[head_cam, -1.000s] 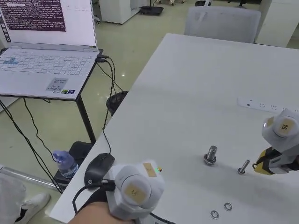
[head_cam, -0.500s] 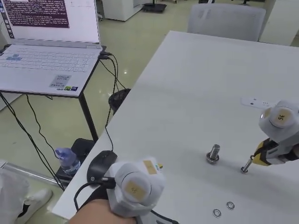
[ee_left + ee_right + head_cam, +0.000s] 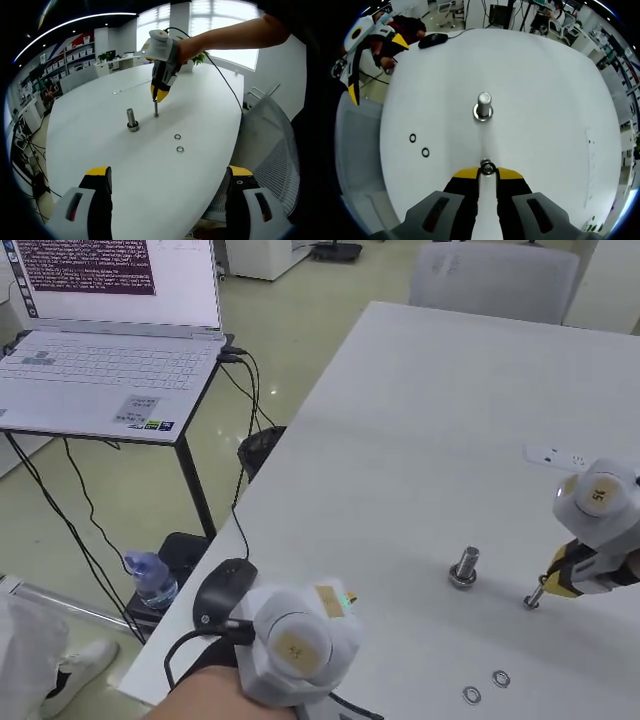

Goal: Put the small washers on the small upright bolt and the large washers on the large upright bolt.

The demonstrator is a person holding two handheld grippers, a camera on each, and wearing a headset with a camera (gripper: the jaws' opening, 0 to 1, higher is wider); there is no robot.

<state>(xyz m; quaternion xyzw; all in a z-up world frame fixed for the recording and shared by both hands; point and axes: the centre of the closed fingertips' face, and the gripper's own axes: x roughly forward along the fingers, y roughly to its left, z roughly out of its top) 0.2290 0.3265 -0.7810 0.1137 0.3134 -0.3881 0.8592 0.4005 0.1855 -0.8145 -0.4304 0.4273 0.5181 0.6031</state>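
The right claw (image 3: 487,171) is pinched narrow right at the top of the small upright bolt (image 3: 155,108) (whether a washer sits between its tips, I cannot tell). The large upright bolt (image 3: 463,568) stands just left of it on the white worktop (image 3: 420,420). Two loose washers (image 3: 471,696) lie close together, nearer the person. The left claw (image 3: 169,175) gapes wide and empty above the worktop's near edge, by a computer mouse (image 3: 222,590).

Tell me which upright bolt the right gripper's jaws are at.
The small bolt, the thinner one: the right gripper has its jaws at its top. The large bolt stands apart, untouched.
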